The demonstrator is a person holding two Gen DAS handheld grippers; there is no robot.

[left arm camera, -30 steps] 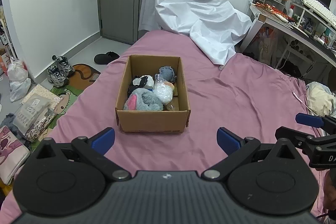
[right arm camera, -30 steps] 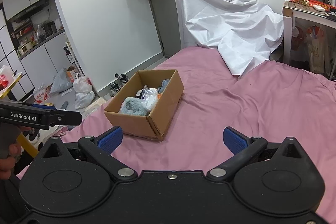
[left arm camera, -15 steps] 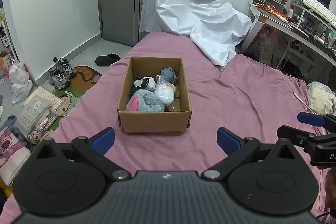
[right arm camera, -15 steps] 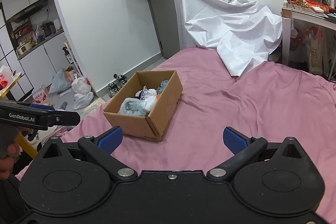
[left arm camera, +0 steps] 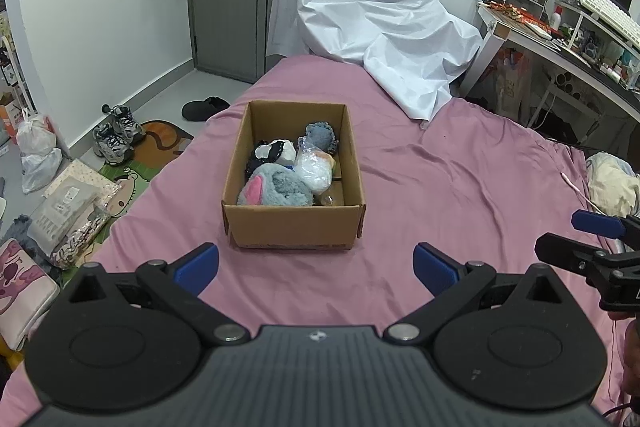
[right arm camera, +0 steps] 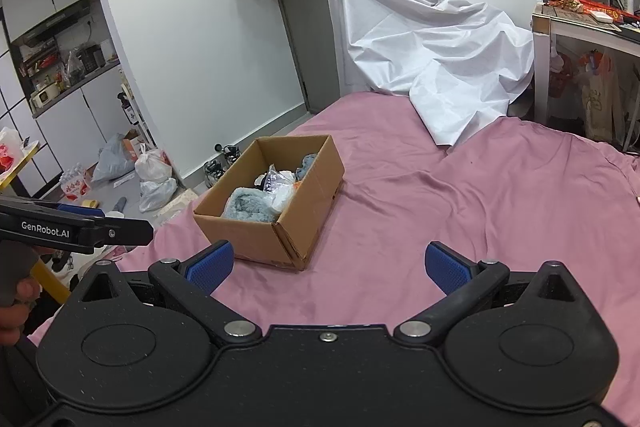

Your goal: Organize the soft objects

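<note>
An open cardboard box (left arm camera: 294,225) sits on the pink bed (left arm camera: 460,187). It holds several soft things: a grey-blue plush with a pink ear (left arm camera: 276,190), a bagged white plush (left arm camera: 314,169), a black-and-white plush (left arm camera: 274,151) and a blue-grey fuzzy one (left arm camera: 320,137). The box also shows in the right wrist view (right arm camera: 288,231). My left gripper (left arm camera: 316,265) is open and empty, just short of the box. My right gripper (right arm camera: 326,269) is open and empty, to the right of the box.
A crumpled white sheet (left arm camera: 376,27) lies at the far end of the bed. A cluttered desk (left arm camera: 568,43) stands at right. Shoes (left arm camera: 116,137), bags and packets lie on the floor at left. Beige cloth (left arm camera: 612,183) lies at the bed's right edge.
Both grippers have drifted slightly; the box sits a little further right in the left wrist view. Both stay open and empty.
</note>
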